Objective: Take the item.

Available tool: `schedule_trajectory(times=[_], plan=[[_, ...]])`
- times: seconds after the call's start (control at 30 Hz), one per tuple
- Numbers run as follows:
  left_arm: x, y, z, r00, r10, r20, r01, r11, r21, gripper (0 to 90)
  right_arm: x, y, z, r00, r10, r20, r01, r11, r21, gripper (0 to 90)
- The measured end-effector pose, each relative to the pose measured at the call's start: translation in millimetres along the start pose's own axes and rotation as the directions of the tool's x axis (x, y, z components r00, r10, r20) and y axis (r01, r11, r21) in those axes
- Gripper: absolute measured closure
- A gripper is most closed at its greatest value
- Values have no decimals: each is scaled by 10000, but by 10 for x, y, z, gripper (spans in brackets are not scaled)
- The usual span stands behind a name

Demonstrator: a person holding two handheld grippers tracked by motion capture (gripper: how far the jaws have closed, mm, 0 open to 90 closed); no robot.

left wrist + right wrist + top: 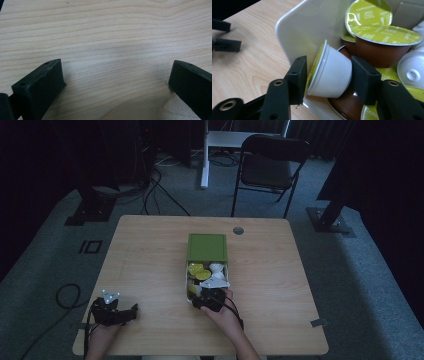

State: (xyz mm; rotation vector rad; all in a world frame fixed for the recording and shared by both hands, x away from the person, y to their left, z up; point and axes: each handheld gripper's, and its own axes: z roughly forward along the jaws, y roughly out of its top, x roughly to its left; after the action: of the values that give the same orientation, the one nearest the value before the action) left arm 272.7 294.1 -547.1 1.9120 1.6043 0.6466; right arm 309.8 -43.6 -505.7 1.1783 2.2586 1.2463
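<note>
The right gripper (328, 75) is down in the white box (187, 279), at the box's near end, roughly mid-tabletop & a bit toward the near edge. Its jaws are clamped on a white coffee capsule (332, 75): one pad on the green foil lid, the other on the rounded base. So the capsule lies on its side, w/ its lid-to-base axis running straight across the jaw gap and the lid facing the box's near wall. Brown capsules (379, 53) & more green lids crowd just beside it, touching. The box's green lid (207, 247) lies at the box's far end.

The left gripper (114, 312) rests near the tabletop's near left corner, jaws wide apart over bare wood (105, 50), nothing between them, well apart from the box. The right hand is clearly the nearer one. Likely next: lift straight up, since the wall sits just beside the lid-side jaw.
</note>
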Motion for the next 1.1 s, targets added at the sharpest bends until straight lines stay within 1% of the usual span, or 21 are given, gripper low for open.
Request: schedule_trajectory(times=[0.07, 0.13, 0.2, 0.3, 0.37, 0.43, 0.53, 0.6, 0.67, 0.7, 0.77, 0.83, 0.9, 0.97, 1.1], plan=[[0, 0, 0, 10000, 1, 0, -1, 10000, 0, 1, 4, 5, 16, 9998, 190, 43, -190, 9998, -7, 530], [0, 0, 0, 10000, 0, 1, 0, 10000, 0, 1, 14, -1, 33, 9998, 143, 131, -143, 9999, -45, 540], [0, 0, 0, 10000, 0, 2, 0, 10000, 2, 1, 15, -13, 41, 9999, 1, 166, 2, 9999, -136, 545], [0, 0, 0, 10000, 0, 1, 0, 10000, 0, 1, 14, -12, 38, 9999, -16, 171, 18, 9999, -148, 547], [0, 0, 0, 10000, -1, 2, 1, 10000, -2, 1, 19, -9, 15, 9997, -202, 169, 206, 9996, -207, 552], [0, 0, 0, 10000, -5, 1, 5, 10000, -3, 1, 26, -4, 1, 9997, -208, 137, 211, 9995, -219, 552], [0, 0, 0, 10000, -1, 2, 1, 10000, 1, 1, 21, 32, -63, 9999, -106, 14, 107, 9992, -396, 554], [0, 0, 0, 10000, -1, 1, 1, 10000, 1, 1, 8, 51, -93, 9999, -117, 47, 119, 9991, -413, 555], [0, 0, 0, 10000, -1, 1, 1, 10000, -1, 1, -3, 69, -124, 9999, -119, -35, 117, 9990, -432, 555], [0, 0, 0, 10000, -1, 1, 1, 10000, 0, 1, -2, 77, -141, 9997, -224, 12, 224, 9987, -453, 556], [0, 0, 0, 10000, -2, 1, 2, 10000, -3, 0, 2, 98, -182, 9997, -174, -190, 165, 9986, -499, 556], [0, 0, 0, 10000, -1, 0, 1, 10000, -1, 0, 6, 122, -222, 9997, -201, -146, 192, 9979, -625, 557], [0, 0, 0, 10000, -4, 1, 4, 10000, -2, 1, -1, 150, -258, 9995, -137, -285, 116, 9974, -704, 556], [0, 0, 0, 10000, -3, 2, 3, 10000, -3, 1, -6, 179, -291, 9995, -205, -260, 186, 9970, -745, 557], [-1, 0, 1, 10000, -15, 0, 15, 10000, -14, 1, -20, 236, -361, 9995, -193, -266, 168, 9959, -891, 557]])
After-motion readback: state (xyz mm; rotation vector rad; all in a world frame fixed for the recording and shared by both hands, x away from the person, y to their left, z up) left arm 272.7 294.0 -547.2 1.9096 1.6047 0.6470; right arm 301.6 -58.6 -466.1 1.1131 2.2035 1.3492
